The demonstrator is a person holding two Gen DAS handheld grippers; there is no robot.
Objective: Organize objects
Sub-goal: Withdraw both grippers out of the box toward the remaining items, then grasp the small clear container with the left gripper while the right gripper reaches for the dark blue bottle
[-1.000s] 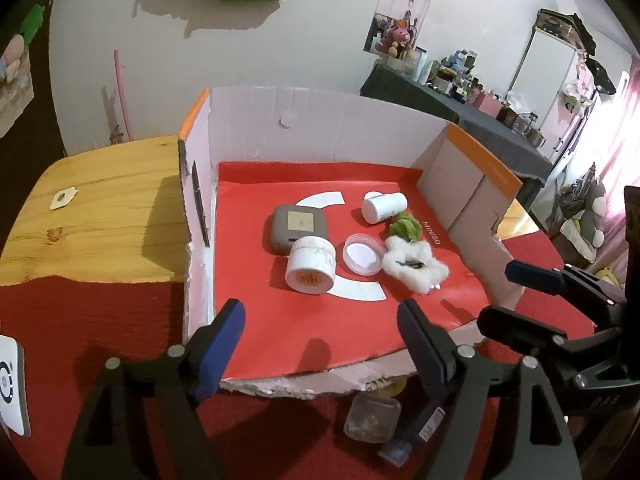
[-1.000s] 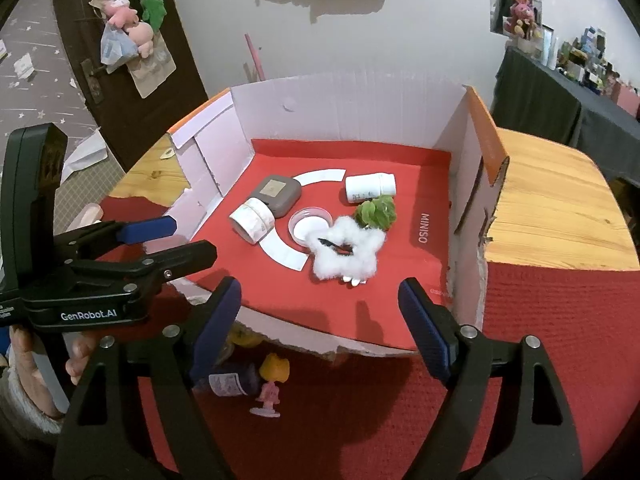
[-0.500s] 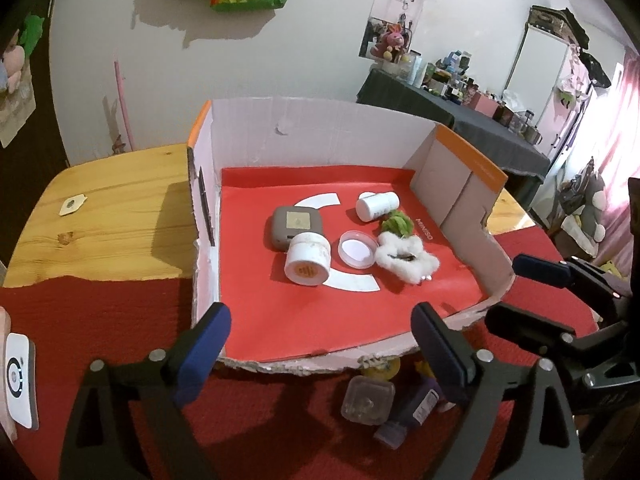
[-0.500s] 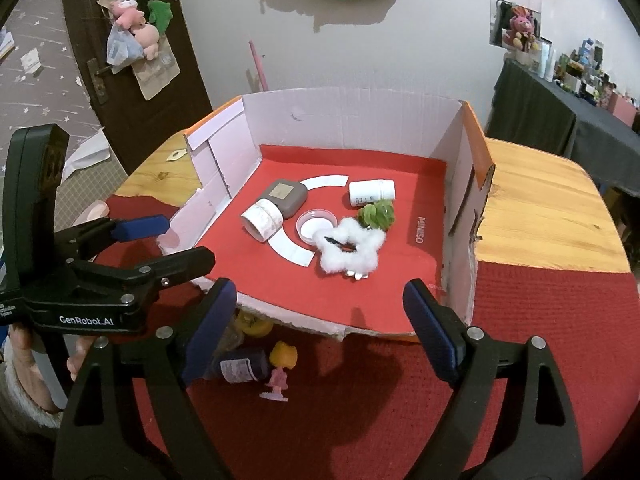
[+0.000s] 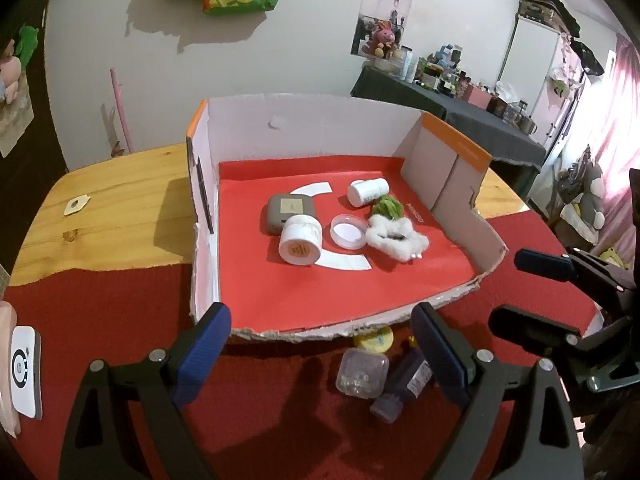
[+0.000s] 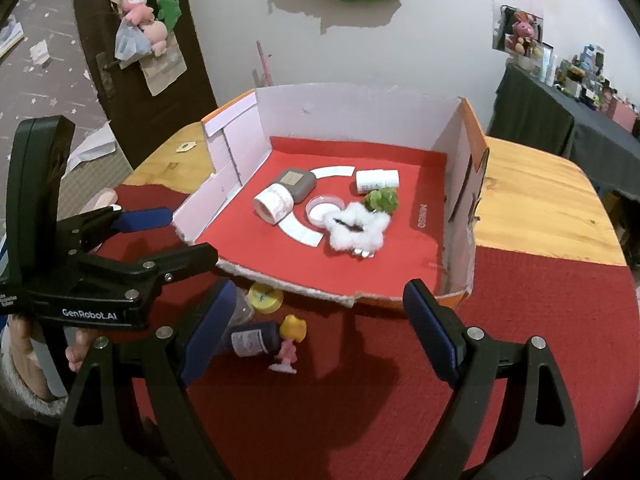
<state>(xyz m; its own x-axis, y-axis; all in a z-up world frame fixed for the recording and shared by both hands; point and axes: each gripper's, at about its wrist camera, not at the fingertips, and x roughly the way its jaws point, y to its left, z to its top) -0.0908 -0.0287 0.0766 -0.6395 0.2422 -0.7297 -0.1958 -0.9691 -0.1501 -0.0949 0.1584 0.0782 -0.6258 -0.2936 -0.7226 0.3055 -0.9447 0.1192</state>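
Note:
An open cardboard box with a red floor holds a white jar on its side, a grey case, a white bottle, a round clear lid, a white fluffy piece and a green piece. In front of the box, on the red cloth, lie a small clear box, a purple bottle, a yellow lid and a small doll figure. My left gripper hangs open over the box's torn front edge, empty. My right gripper is open and empty beside it.
The box stands on a wooden table, partly covered by a red cloth. A white device lies at the far left on the cloth. A small sticker lies on the bare wood. A hand holds the left gripper.
Both grippers have drawn back from the box, so the items in front of it show more. The left jaws have spread wider. Nothing in the box has moved.

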